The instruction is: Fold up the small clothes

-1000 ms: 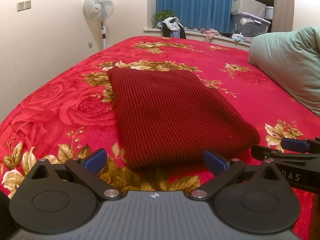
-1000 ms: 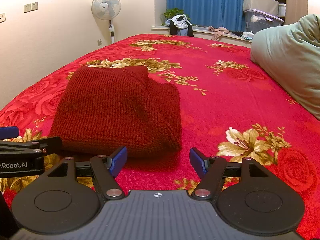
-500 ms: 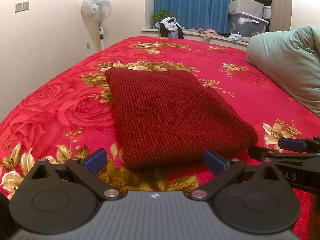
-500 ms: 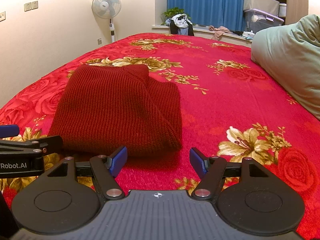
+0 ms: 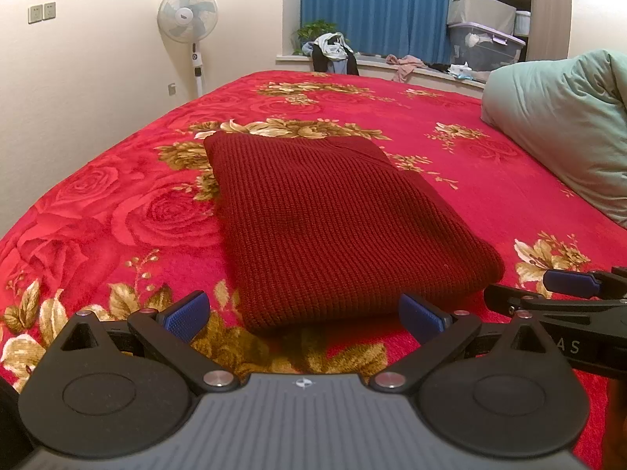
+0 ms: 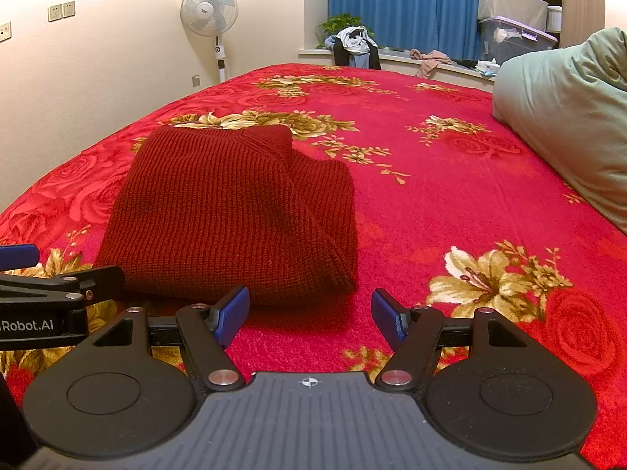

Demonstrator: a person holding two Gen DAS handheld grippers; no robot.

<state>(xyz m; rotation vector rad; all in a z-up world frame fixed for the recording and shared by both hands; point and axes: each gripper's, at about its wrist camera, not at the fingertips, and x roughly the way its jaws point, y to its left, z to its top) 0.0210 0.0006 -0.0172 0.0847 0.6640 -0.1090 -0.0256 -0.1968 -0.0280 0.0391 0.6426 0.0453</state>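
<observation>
A dark red knit garment (image 5: 333, 223) lies folded flat on the rose-patterned red bed (image 5: 117, 211). The left hand-held gripper (image 5: 303, 315) sits at its near edge, jaws wide, nothing between them. The right hand-held gripper's finger (image 5: 568, 282) shows at right.

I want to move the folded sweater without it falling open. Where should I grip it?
Probably the two near corners of the sweater, one gripper each, coming in low from the near side. The near edge looks rounded and thick like a fold, and both the left gripper and right gripper are open facing it.
</observation>
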